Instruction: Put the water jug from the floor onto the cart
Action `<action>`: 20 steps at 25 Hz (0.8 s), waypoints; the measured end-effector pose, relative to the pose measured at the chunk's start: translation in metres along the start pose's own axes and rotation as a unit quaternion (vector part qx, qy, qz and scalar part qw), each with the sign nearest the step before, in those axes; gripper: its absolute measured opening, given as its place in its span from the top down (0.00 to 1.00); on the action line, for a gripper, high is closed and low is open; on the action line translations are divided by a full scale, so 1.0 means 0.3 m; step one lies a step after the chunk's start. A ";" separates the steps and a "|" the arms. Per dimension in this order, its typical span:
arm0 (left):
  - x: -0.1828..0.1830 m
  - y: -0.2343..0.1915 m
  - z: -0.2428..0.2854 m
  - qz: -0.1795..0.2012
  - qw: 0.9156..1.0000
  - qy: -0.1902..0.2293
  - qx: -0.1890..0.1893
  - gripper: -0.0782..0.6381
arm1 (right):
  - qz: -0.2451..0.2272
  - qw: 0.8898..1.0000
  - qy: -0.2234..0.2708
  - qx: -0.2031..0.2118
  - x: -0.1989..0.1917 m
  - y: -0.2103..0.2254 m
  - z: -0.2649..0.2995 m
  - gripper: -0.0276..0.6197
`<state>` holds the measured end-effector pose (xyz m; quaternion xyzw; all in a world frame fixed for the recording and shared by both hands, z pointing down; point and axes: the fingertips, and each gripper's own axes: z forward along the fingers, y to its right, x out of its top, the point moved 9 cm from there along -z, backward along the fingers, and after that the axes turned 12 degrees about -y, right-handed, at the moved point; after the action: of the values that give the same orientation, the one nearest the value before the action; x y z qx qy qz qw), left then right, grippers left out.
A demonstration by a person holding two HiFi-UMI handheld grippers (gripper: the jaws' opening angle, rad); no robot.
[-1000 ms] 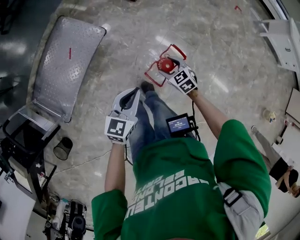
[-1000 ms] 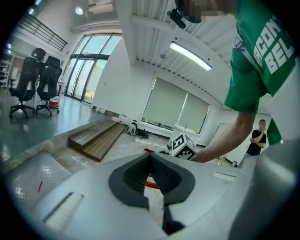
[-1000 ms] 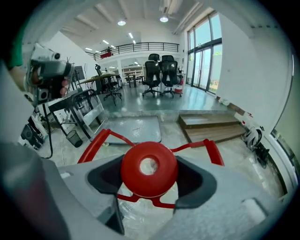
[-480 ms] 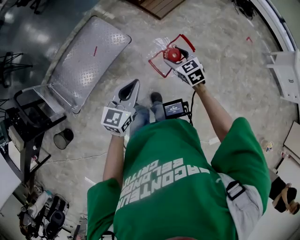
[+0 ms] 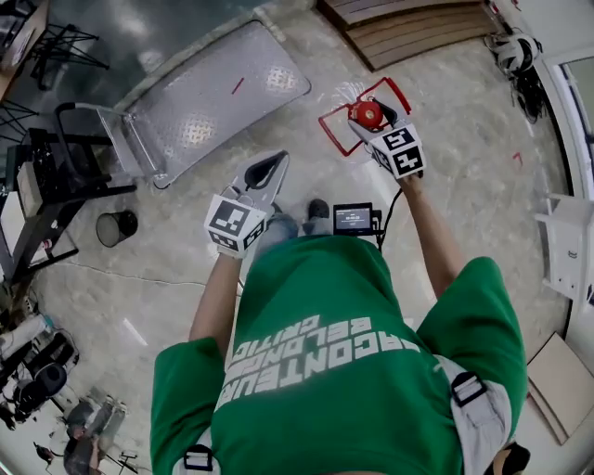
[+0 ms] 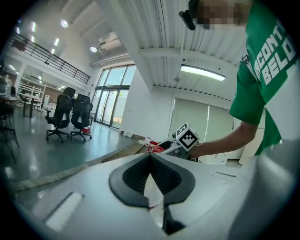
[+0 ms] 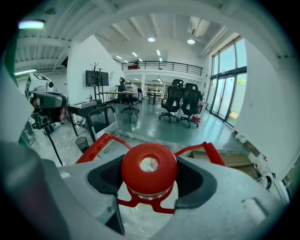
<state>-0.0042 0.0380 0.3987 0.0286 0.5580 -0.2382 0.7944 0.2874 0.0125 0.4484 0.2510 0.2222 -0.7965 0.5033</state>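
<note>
My right gripper is shut on the red cap of the water jug, whose red carry frame sticks out around the cap. The jug's clear body hangs below the jaws, off the floor, and is hard to make out. The flat cart with a diamond-plate deck and a grey push handle stands on the floor to the upper left, apart from the jug. My left gripper is shut with nothing in it, lower and left of the right one.
A black bin stands left of the person near a black stand. A wooden pallet lies at the top, a white rack at the right. Camera gear sits at lower left. Office chairs stand far off.
The person has walked and turned toward the cart, which now lies nearer the middle top of the view. The right gripper keeps its hold on the jug cap; the left stays shut.
</note>
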 end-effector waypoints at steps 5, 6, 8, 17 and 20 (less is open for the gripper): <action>-0.036 -0.069 -0.114 -0.022 0.999 0.011 0.046 0.87 | -0.036 0.999 0.005 0.025 0.116 -0.048 0.078 0.49; -0.042 -0.081 -0.137 -0.027 0.998 0.014 0.059 0.87 | -0.043 0.998 0.007 0.033 0.148 -0.058 0.097 0.49; -0.054 -0.108 -0.182 -0.037 0.996 0.021 0.082 0.87 | -0.056 0.997 0.012 0.047 0.206 -0.082 0.132 0.49; -0.127 -0.261 -0.383 -0.062 0.989 0.036 0.130 0.87 | -0.079 0.993 0.026 0.079 0.411 -0.265 0.273 0.49; -0.140 -0.309 -0.431 -0.064 0.988 0.041 0.134 0.87 | -0.087 0.992 0.026 0.086 0.473 -0.319 0.307 0.49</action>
<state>-0.1661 0.0108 0.4084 0.1087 0.5538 -0.3598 0.7430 0.1316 -0.1035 0.4411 0.2937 0.1873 -0.8463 0.4030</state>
